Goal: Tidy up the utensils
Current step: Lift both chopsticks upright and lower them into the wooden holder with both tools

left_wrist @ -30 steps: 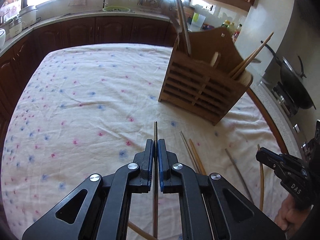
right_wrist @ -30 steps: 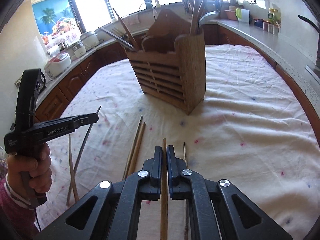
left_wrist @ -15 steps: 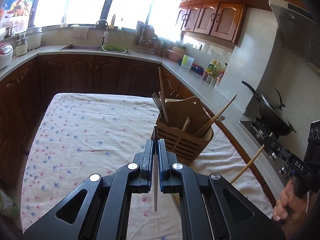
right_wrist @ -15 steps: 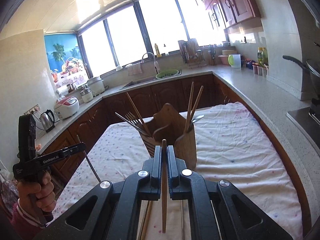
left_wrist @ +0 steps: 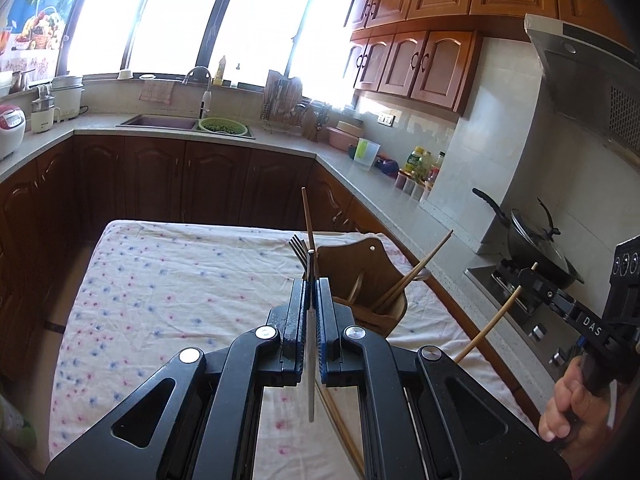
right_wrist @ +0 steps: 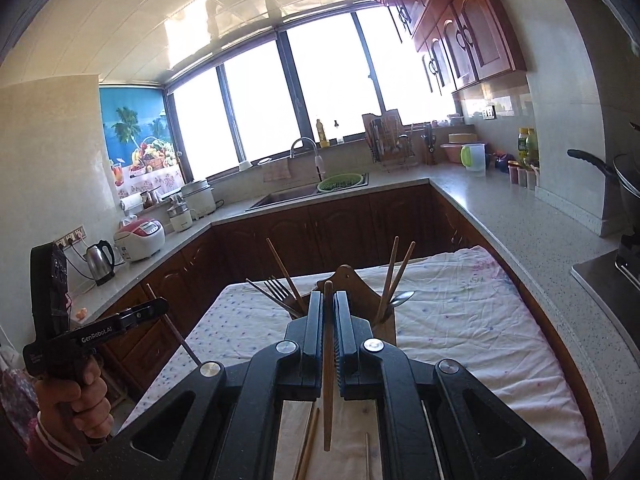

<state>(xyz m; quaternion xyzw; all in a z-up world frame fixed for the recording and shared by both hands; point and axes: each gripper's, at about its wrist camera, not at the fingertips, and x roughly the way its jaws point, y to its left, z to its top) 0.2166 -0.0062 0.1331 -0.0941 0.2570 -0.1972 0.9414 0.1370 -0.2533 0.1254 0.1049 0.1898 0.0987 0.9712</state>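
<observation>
Both chopsticks now lifted clear of the tablecloth (left_wrist: 168,280), where they lay a second ago. Left gripper (left_wrist: 311,304) clamped on a thin chopstick (left_wrist: 311,380), right gripper (right_wrist: 329,320) on a wooden chopstick (right_wrist: 328,392). Wooden holder (left_wrist: 360,276) likely next.

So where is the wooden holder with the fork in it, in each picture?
Left wrist view: the holder stands on the table just right of centre, past the left hand-held gripper.
Right wrist view: the holder is at centre, mostly hidden behind the right hand-held gripper.
Shared landmark: the green colander by the sink under the windows.
</observation>
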